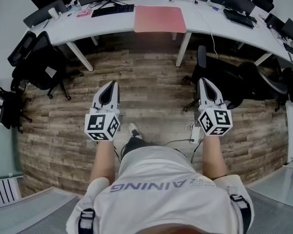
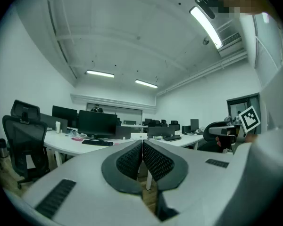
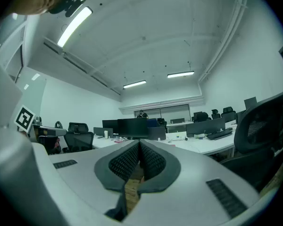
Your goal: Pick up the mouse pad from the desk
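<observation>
The left gripper [image 1: 113, 84] and the right gripper [image 1: 205, 80] are held side by side at the middle of the head view, both pointing level toward the top of the frame. Each gripper view shows its jaws pressed together with nothing between them, the dark ribbed pads meeting along a thin seam inside smooth white shells. A cube with black-and-white square markers sits at the rear of each gripper.

The floor [image 1: 146, 82] is laid with worn wood-look planks in grey and brown. A long white desk [image 1: 205, 23] with a smooth top curves across the top of the head view on slim white legs. The mouse pad [image 1: 159, 19] lies flat on it at top centre, a pinkish-red rectangle with rounded corners, its near edge at the desk's front edge. It is well apart from both grippers. A black keyboard [image 1: 112, 9] lies just left of the pad, and dark monitors stand along the desk's far edge.

Black mesh-backed office chairs stand on the floor, one [image 1: 44, 65] at the upper left and another [image 1: 224, 82] right of centre. The gripper views show white walls, more desks with monitors, and a white ceiling with long strip lights [image 2: 100, 73].
</observation>
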`<action>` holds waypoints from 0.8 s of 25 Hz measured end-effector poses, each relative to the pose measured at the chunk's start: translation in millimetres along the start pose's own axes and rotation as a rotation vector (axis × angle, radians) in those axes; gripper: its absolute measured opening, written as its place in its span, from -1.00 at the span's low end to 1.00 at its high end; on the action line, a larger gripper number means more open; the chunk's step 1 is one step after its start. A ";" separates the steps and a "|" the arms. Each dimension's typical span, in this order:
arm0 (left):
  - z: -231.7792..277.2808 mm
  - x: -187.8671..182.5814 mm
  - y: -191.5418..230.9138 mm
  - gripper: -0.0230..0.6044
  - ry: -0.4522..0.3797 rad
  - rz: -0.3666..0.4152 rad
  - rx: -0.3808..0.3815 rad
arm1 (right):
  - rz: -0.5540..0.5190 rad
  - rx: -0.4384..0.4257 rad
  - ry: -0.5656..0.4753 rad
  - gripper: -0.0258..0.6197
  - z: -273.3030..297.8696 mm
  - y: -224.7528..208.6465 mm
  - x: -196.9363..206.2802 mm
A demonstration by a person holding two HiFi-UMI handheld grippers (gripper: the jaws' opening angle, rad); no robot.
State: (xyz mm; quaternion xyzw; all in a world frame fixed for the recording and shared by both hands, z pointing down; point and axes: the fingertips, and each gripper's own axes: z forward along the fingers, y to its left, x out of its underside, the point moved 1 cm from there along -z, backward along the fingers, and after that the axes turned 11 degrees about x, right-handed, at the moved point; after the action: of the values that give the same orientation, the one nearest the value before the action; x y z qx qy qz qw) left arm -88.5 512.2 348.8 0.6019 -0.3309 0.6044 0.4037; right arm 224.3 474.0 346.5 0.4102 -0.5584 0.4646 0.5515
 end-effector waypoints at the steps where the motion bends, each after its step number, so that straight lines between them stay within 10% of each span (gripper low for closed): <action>1: 1.1 1.1 1.8 -0.82 0.001 -0.004 0.000 | -0.001 -0.001 0.002 -0.85 2.2 0.4 1.1; 20: 47.9 4.0 62.2 -0.82 0.019 -0.038 0.019 | 0.025 -0.005 0.022 -0.85 69.6 16.3 9.0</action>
State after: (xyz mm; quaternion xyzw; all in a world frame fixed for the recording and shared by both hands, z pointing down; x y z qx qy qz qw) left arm -121.4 441.9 360.8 0.6059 -0.3100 0.6055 0.4126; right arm 191.7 410.7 357.1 0.3968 -0.5586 0.4743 0.5528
